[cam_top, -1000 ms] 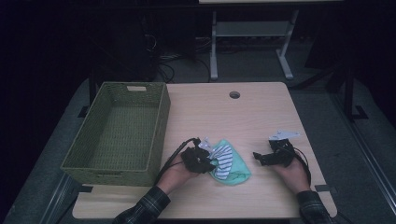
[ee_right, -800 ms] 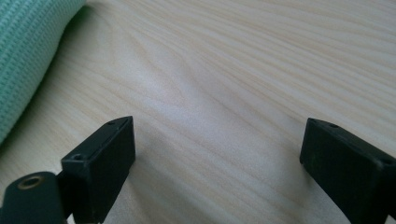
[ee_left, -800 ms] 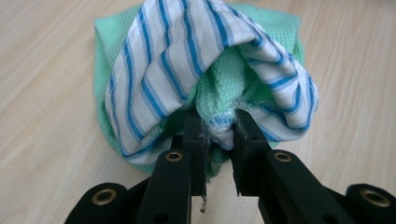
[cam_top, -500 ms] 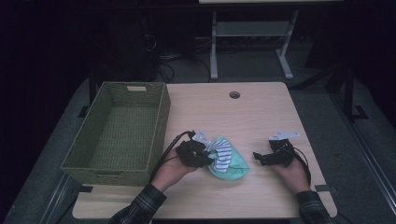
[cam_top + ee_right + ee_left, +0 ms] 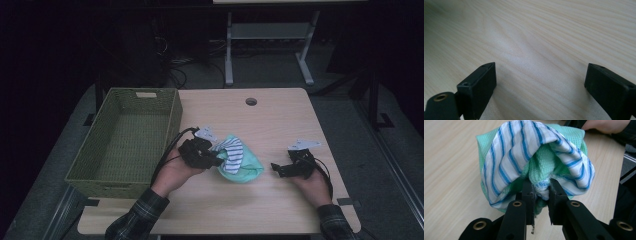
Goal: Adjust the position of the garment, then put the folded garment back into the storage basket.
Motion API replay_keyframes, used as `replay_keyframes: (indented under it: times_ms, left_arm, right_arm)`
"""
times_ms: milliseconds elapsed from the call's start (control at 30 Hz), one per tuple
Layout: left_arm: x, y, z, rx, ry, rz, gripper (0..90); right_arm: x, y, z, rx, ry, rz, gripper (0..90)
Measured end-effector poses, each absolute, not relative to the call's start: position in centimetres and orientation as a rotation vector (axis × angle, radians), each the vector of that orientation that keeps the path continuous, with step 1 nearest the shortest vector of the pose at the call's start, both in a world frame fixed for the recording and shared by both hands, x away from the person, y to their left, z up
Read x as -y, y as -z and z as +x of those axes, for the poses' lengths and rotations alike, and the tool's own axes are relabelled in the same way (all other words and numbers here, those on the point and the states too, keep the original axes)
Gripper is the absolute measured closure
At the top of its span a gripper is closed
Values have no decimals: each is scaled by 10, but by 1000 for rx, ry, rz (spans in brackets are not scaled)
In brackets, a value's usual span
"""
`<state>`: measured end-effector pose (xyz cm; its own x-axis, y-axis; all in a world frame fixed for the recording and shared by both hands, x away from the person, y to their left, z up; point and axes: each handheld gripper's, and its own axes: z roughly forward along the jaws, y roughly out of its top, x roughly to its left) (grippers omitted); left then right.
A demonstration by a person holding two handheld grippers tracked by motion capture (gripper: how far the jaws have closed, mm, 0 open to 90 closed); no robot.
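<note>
A bundle of cloth, a mint-green waffle cloth (image 5: pixel 248 169) wrapped with a white cloth with blue stripes (image 5: pixel 233 154), hangs from my left gripper (image 5: pixel 216 156) near the middle of the table. In the left gripper view the two black jaws pinch a fold of the striped and green cloth (image 5: pixel 541 185), and my left gripper (image 5: pixel 541 191) is shut on it. My right gripper (image 5: pixel 278 168) rests low at the right of the table, a short way from the bundle. Its jaws stand wide apart in the right gripper view (image 5: pixel 540 82) over bare wood.
A green woven basket (image 5: pixel 172 120) stands at the table's left, just beside my left hand. The light wooden table (image 5: pixel 280 120) has a round cable hole (image 5: pixel 251 101) at the back. A desk frame stands on the floor behind.
My left gripper has risen with the cloth bundle and drawn it up off the table and slightly left. The right gripper has kept still.
</note>
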<state>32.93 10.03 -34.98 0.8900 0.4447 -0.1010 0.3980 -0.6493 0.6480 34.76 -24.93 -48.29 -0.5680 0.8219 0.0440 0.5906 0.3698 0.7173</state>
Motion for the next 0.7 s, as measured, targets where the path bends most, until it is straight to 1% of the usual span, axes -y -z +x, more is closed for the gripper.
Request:
replay_keyframes:
  times_ms: [400,700]
  left_arm:
    - [-133,315,338,-658,-137,2310,773]
    - [-168,299,341,-734,-215,2295,772]
  right_arm:
    - [249,483,348,-2313,-1010,1241,100]
    - [249,483,348,-2311,-1009,1245,100]
